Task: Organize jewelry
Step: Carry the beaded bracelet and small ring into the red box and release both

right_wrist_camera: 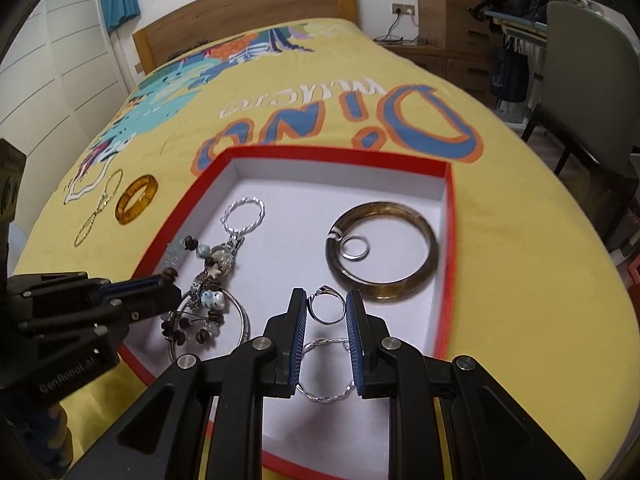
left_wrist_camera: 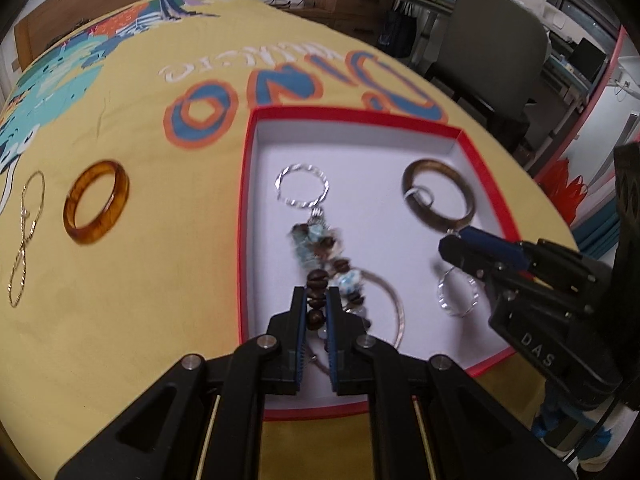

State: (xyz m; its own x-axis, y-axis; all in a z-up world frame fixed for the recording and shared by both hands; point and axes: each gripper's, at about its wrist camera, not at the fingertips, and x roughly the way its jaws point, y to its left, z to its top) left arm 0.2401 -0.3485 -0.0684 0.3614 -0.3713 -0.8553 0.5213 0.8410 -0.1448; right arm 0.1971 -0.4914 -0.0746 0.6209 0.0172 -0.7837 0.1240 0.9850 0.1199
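Observation:
A red-rimmed white box [left_wrist_camera: 486,184] [right_wrist_camera: 448,216] lies on the yellow bedspread. In it are a beaded bracelet [left_wrist_camera: 320,248] [right_wrist_camera: 204,276], a twisted silver hoop [left_wrist_camera: 303,184] [right_wrist_camera: 243,213], a dark brown bangle [left_wrist_camera: 440,196] [right_wrist_camera: 384,252] with a small silver ring [right_wrist_camera: 354,247] inside it, and another twisted hoop [left_wrist_camera: 458,294] [right_wrist_camera: 326,372]. My left gripper [left_wrist_camera: 316,300] [right_wrist_camera: 172,280] is shut on the beaded bracelet's brown beads. My right gripper [right_wrist_camera: 326,306] [left_wrist_camera: 454,242] is shut on a silver ring [right_wrist_camera: 326,308] above the box floor.
An amber bangle [left_wrist_camera: 96,202] [right_wrist_camera: 136,199] and a thin gold chain [left_wrist_camera: 24,240] [right_wrist_camera: 98,208] lie on the bedspread [left_wrist_camera: 160,280] left of the box. A wooden headboard [right_wrist_camera: 240,4] is at the far end; a grey chair [left_wrist_camera: 492,40] and desk stand to the right.

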